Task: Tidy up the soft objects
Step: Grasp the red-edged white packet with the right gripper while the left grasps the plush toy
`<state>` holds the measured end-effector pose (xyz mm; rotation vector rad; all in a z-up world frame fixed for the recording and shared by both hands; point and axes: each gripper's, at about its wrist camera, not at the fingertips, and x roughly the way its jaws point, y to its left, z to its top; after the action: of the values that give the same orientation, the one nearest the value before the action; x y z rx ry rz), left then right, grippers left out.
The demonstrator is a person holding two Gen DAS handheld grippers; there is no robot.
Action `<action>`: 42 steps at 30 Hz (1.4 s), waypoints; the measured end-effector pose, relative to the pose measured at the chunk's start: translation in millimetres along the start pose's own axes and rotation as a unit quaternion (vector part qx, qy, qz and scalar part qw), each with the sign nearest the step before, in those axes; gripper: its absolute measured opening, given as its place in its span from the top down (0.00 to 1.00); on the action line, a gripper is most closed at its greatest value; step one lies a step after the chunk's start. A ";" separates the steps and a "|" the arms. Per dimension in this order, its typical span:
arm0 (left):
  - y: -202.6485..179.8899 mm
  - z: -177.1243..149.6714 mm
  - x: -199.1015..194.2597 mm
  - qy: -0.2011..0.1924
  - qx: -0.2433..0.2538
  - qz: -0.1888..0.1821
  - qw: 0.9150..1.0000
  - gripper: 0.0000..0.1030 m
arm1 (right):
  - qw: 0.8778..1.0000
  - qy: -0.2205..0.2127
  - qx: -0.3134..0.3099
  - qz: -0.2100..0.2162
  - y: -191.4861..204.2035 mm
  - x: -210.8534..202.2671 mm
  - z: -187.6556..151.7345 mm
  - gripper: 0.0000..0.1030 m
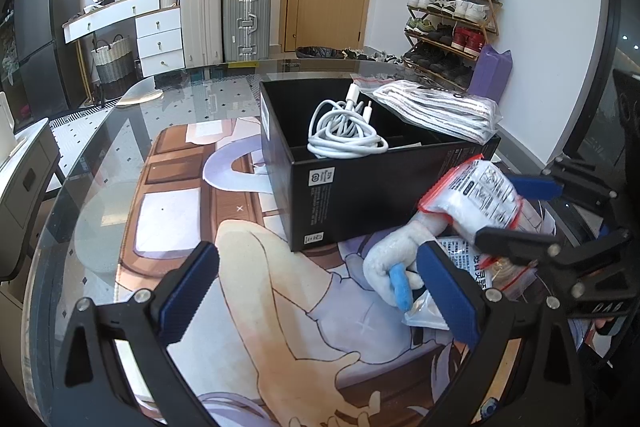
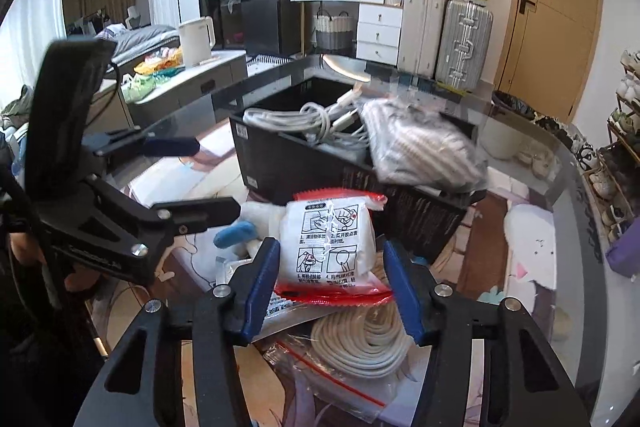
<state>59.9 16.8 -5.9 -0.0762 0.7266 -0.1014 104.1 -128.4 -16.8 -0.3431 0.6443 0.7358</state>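
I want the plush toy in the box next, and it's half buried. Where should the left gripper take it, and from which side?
Probably the pale arm of the plush toy, coming from the left gripper's open side. It is narrow and juts clear toward the black box, while the rest lies under the packet in the right gripper.

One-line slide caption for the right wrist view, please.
Right gripper shut on a red-edged white packet before the black box; bagged coiled cable lies below.

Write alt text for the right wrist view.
The right gripper holds a white red-edged packet between its blue fingers, in front of a black box containing white cables and a bagged striped cloth. The open left gripper hovers at left.
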 end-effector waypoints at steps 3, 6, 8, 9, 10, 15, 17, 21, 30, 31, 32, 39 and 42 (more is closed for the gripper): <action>0.1 -0.4 0.3 0.001 0.001 0.000 1.000 0.03 | 1.000 -0.006 0.002 0.001 -4.9 -7.7 1.6 0.58; 0.2 -0.9 0.2 0.000 0.001 0.001 1.000 0.03 | 1.000 0.003 0.004 0.009 -8.3 -8.1 1.1 0.68; 0.2 -0.5 0.6 0.001 0.002 0.001 1.000 0.03 | 1.000 0.020 -0.001 0.008 -8.0 -2.6 -1.9 0.68; 0.4 -0.5 0.7 0.001 0.002 0.001 1.000 0.03 | 1.000 0.023 -0.001 0.012 -8.1 -0.8 -3.5 0.67; 0.6 -0.7 0.8 0.001 0.003 0.001 1.000 0.03 | 1.000 0.024 0.001 0.015 -7.3 -0.2 -4.0 0.64; 0.3 -0.6 0.8 0.001 0.003 0.001 1.000 0.03 | 1.000 0.026 0.003 0.013 -3.0 3.9 -4.1 0.49; 0.3 -0.6 0.8 0.001 0.003 0.001 1.000 0.03 | 1.000 0.025 0.005 0.017 0.0 6.8 -3.7 0.49; 0.0 -0.9 0.8 0.002 0.004 0.002 1.000 0.03 | 0.999 0.038 0.013 0.025 5.1 19.9 -5.6 0.49; -0.5 -1.2 1.4 0.003 0.005 0.001 1.000 0.03 | 1.000 0.019 0.004 0.022 4.7 10.6 -4.7 0.56; -0.6 -1.2 1.4 0.003 0.005 0.001 1.000 0.03 | 1.000 0.017 0.005 0.022 3.2 7.2 -3.9 0.56; -0.3 -1.3 1.9 0.005 0.005 -0.001 1.000 0.03 | 1.000 0.013 0.005 0.022 1.3 2.5 -2.8 0.56; -6.2 1.0 7.8 0.030 0.004 0.007 1.000 0.03 | 0.999 -0.033 0.001 0.019 -5.4 -34.6 6.1 0.56; -14.1 2.2 11.2 0.040 0.005 -0.002 0.999 0.03 | 0.999 -0.045 0.004 0.017 -10.2 -44.8 7.1 0.56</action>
<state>68.8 1.6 -10.1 -0.0648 0.8057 -0.1118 89.2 -154.9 18.4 -0.2911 0.5680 0.7762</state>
